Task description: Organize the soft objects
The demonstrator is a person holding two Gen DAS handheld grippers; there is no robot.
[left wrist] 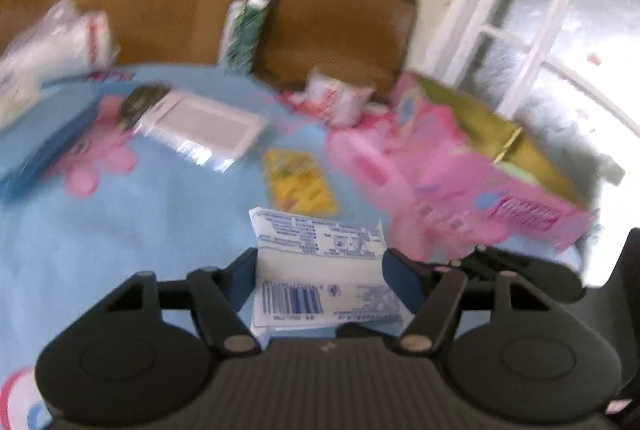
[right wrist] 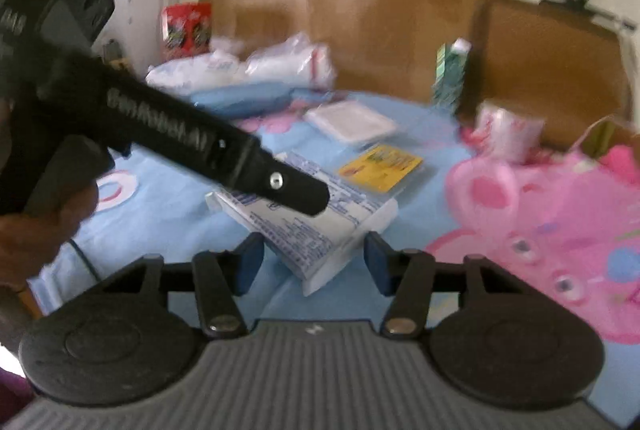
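**White packet sitting between two tools above the blue sheet**

The left tool (left wrist: 320, 270) is holding the white packet (left wrist: 320, 262): in the left wrist view its two blue pads are sitting against the packet's side edges, the barcode end nearest the camera and the printed end running straight ahead. The packet's long axis is lying along the fingers, pointing toward the yellow packet (left wrist: 298, 186) just beyond it.

The right tool (right wrist: 314, 258) is standing wide, its pads either side of the white packet's near corner but apart from it, gripping nothing. From this side the white packet (right wrist: 316, 230) is lying diagonally, its far end passing under the black nose of the left tool (right wrist: 296, 190). So the left is the arm in charge, and the right is merely close by.

Further out, a pink box (left wrist: 480, 182) is lying to the right with its gold flap open, probably the likeliest place for the packet, a judgement only. A flat white pack (left wrist: 200, 126) and bagged white bundles (left wrist: 52, 42) are lying beyond on the blue sheet (left wrist: 120, 250).

Both views are smeared by motion. Whether the packet is lifted or resting on the sheet cannot be told, and the box interior is hidden.
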